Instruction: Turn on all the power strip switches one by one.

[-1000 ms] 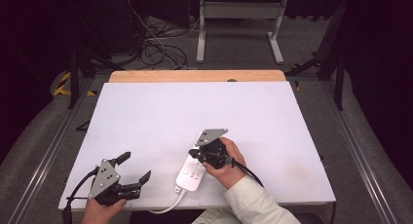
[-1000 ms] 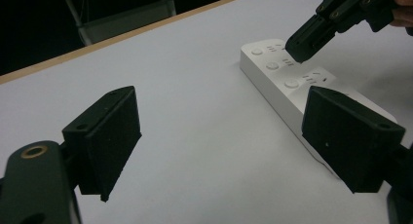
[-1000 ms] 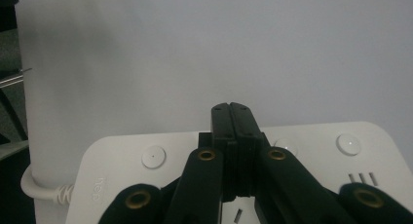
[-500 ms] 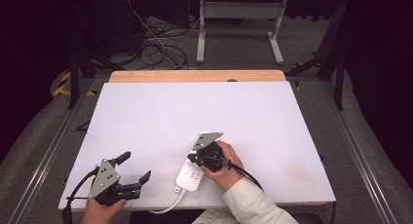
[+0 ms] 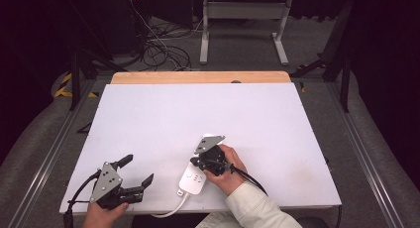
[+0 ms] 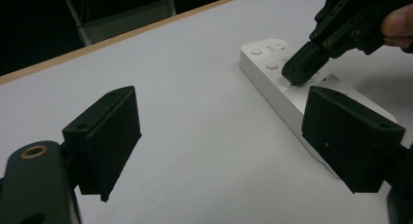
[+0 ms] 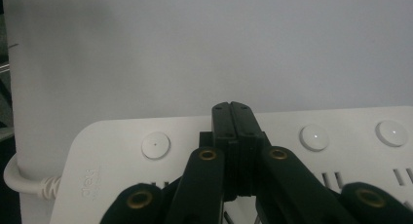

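With my right tool pinched fully together and its tip on the white plastic power strip at the near edge of the white desk, I should press straight down on one round button, left tool idling wide.

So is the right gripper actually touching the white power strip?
Touching, as far as the left gripper view shows: the right gripper, jaws shut, has its tip down on the top of the white power strip with no gap visible.
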A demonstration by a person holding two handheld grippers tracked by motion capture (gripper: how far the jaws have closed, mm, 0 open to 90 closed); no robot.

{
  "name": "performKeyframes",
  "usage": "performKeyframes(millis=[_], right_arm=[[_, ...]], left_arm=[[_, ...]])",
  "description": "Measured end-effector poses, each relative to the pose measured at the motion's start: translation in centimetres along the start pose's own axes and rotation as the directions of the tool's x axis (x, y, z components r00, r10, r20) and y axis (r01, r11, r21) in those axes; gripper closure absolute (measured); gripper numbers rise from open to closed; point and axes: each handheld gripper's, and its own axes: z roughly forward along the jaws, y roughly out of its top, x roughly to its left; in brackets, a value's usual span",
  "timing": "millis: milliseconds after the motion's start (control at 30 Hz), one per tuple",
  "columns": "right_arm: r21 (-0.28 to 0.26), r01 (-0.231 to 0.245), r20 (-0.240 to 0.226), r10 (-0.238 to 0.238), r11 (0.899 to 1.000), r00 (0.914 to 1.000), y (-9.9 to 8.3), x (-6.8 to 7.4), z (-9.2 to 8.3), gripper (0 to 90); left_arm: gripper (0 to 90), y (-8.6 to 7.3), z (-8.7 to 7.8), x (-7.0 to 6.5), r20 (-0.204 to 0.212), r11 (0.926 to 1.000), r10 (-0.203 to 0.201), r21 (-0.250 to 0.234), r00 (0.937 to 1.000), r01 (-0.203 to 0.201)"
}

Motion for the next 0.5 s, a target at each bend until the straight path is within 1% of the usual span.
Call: performKeyframes(millis=[167, 300, 400, 467, 500], right_arm=[[0.005, -0.023, -0.012, 0.023, 1.000, 0.9997, 0.01, -0.17, 0.09, 90.0], [0.018, -0.028, -0.008, 0.028, 0.999, 0.9996, 0.10, -0.13, 0.16, 90.0], [0.024, -0.028, 0.004, 0.028, 0.999, 0.9996, 0.18, 0.03, 0.23, 90.0], [0.037, -0.011, 0.017, 0.010, 0.999, 0.9998, 0.31, 0.14, 0.25, 90.0], [0.039, -0.017, 0.024, 0.016, 0.999, 0.9996, 0.36, 0.24, 0.28, 90.0]], left_arm=[[14.5, 0.00, 0.01, -0.03, 0.000, 1.0000, 0.002, 0.001, 1.0000, -0.002], [14.5, 0.00, 0.01, -0.07, 0.002, 1.0000, 0.000, 0.003, 1.0000, 0.000], [14.5, 0.00, -0.01, -0.05, -0.001, 1.0000, 0.002, 0.001, 1.0000, -0.002], [14.5, 0.00, -0.02, -0.04, -0.002, 1.0000, 0.002, 0.000, 1.0000, -0.002], [14.5, 0.00, -0.02, -0.04, -0.002, 1.0000, 0.001, 0.000, 1.0000, -0.001]])
